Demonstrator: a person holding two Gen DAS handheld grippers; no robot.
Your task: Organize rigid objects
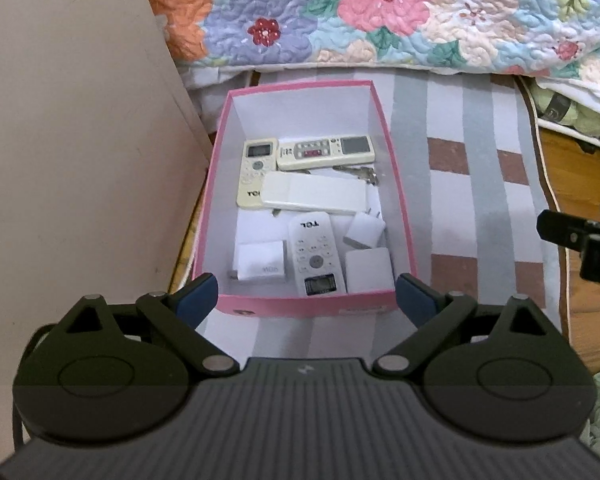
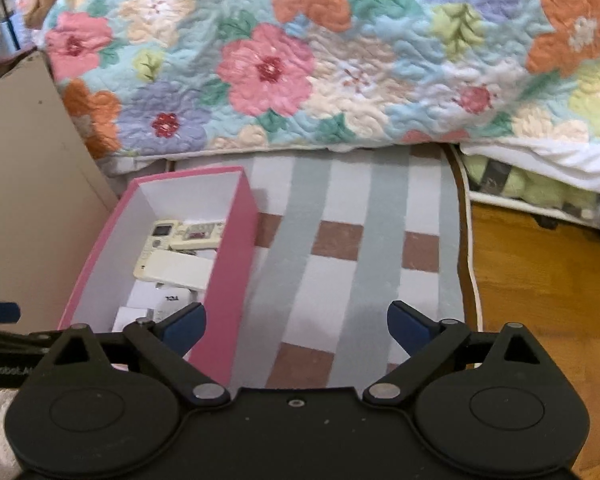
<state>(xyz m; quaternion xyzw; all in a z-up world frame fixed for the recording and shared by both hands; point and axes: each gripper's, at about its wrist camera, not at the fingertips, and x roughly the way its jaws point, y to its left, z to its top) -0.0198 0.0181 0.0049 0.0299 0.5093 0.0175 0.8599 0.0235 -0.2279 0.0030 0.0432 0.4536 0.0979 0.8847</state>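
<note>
Sitting at the striped rug's (image 1: 480, 208) left edge, beside a beige panel (image 1: 80, 140), the pink box (image 1: 396, 184) holds remotes (image 1: 316, 254), white chargers (image 1: 260, 266) and keys (image 1: 360, 172). Both left gripper (image 1: 306, 294) and right gripper (image 2: 296, 322) are spread, empty. A floral quilt (image 2: 300, 60) lies along the rug's far edge, wooden floor (image 2: 540, 300) to its right.

black tool (image 1: 307, 294), blue pads (image 1: 198, 294), silver screws

A rug with grey and white stripes and brown squares (image 1: 452, 208) lies on the orange-brown wooden floor (image 2: 540, 300). A pink cardboard box with white inside walls (image 1: 396, 184) stands on the rug near its left edge. A flowered quilt (image 2: 300, 60) hangs over the rug's far edge.
</note>
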